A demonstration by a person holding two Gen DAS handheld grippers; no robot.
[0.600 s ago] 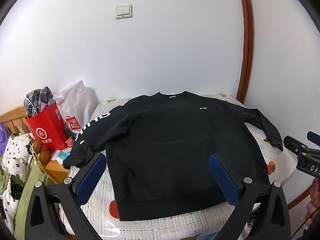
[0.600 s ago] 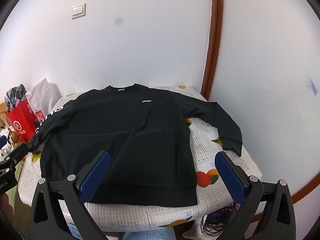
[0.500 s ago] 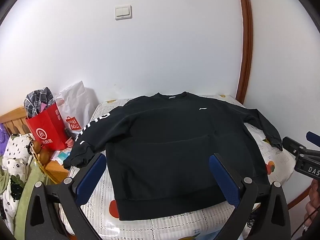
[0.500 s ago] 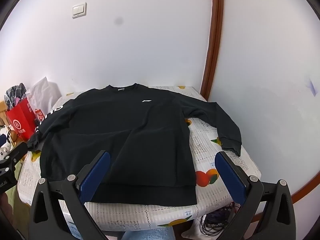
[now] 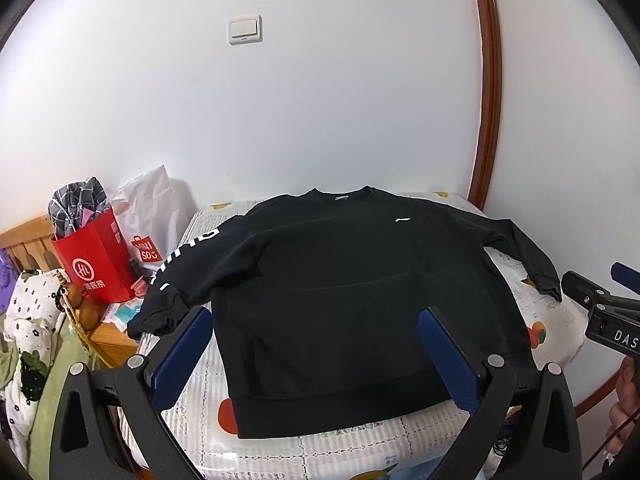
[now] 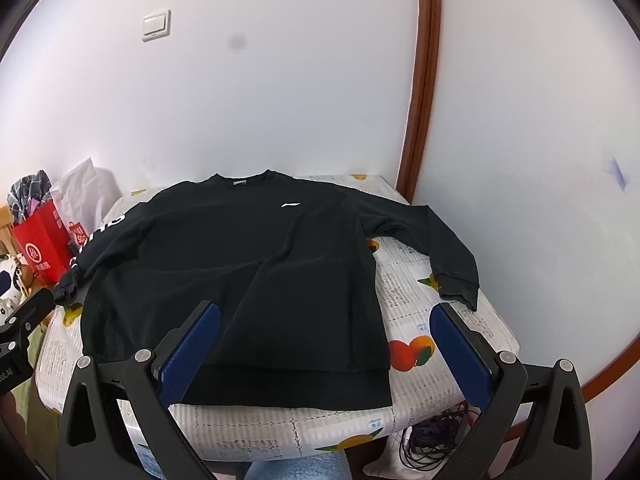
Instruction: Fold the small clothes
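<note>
red bag (image 5: pixel 94 258) at 9 o'clock holds checked cloth (image 5: pixel 78 206). sweatshirt (image 5: pixel 340 300) flat on table (image 5: pixel 360 452). left tongs (image 5: pixel 316 354) and right tongs (image 6: pixel 325 350) wide open, empty.

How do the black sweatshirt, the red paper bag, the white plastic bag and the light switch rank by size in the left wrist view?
1. black sweatshirt
2-3. red paper bag and white plastic bag: look alike, and the white one is partly hidden, so unranked
4. light switch, though it is farther away
</note>
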